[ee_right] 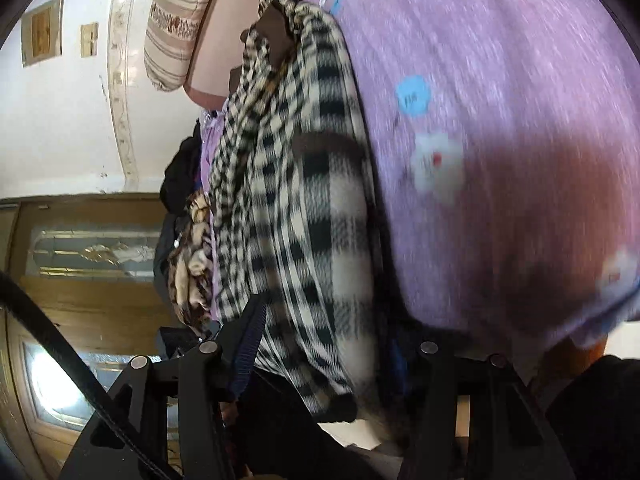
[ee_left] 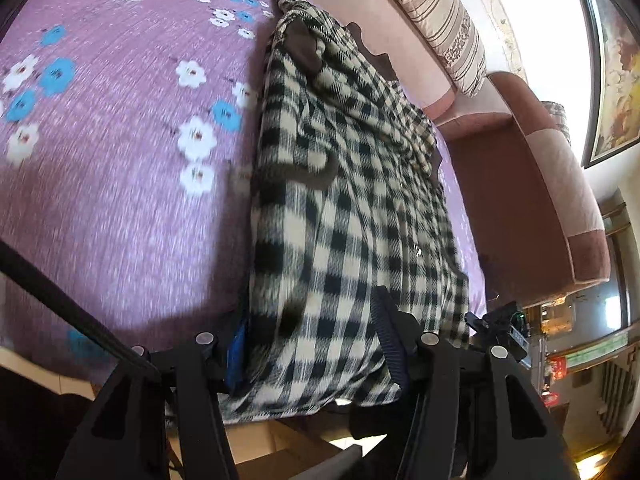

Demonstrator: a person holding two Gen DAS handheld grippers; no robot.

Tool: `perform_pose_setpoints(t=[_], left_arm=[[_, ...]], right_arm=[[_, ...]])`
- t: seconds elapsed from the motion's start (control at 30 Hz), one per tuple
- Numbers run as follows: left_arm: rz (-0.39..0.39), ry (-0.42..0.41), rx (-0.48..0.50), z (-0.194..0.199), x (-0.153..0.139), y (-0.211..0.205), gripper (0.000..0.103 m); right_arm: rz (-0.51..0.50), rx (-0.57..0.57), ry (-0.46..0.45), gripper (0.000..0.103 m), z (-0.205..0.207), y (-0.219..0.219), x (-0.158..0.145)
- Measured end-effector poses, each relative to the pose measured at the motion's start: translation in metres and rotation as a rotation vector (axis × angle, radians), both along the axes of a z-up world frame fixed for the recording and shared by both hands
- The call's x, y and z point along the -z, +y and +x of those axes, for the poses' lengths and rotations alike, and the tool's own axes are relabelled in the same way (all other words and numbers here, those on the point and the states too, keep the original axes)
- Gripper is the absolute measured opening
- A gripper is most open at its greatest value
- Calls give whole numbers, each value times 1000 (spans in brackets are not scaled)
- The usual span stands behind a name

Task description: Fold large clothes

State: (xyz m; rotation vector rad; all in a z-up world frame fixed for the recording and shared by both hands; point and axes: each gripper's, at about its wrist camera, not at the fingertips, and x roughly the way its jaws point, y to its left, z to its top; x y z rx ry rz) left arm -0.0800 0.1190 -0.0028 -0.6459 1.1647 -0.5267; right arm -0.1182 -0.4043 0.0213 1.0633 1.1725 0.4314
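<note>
A black-and-cream checked coat (ee_left: 348,200) with brown trim lies lengthwise on a purple flowered bedspread (ee_left: 120,140). My left gripper (ee_left: 316,344) is shut on the coat's near hem, with cloth bunched between its fingers. In the right wrist view the same coat (ee_right: 304,184) lies folded along the bedspread (ee_right: 500,120). My right gripper (ee_right: 324,352) is shut on the coat's near edge, which hangs between its fingers. Both views are motion-blurred.
A striped pillow (ee_left: 444,20) leans on the pink and brown headboard (ee_left: 540,184) beyond the coat. A pile of dark and patterned clothes (ee_right: 188,240) lies at the bed's edge. A wooden cabinet (ee_right: 88,248) stands beyond it.
</note>
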Motion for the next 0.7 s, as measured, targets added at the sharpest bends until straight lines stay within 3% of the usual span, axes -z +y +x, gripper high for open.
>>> perform_pose_setpoints(t=[0.2,0.3,0.37,0.43,0.47,0.7], left_arm=[[66,-14,2,-20,-2,-6,54],[90,-13,-11,-29,-2,-6,54],[119,-15,-17,-35,-3,-6,42],[167,-12,-27,-37,-2,-5,13],[164,-6,-36,-37,-2,-2,9],[46,-48,-78,-47,-32,22,6]], right_arm=[[-70,-47,3,52,-11,17,1],[-104,-49,7,43,-11,20,1],[-127,-48,9,32,-12,22,1],[-138,-48,11,22,-13,23,1],[-143,-49,11,19,-12,24,0],[-192,-115,-85,12,-14,29,-32]])
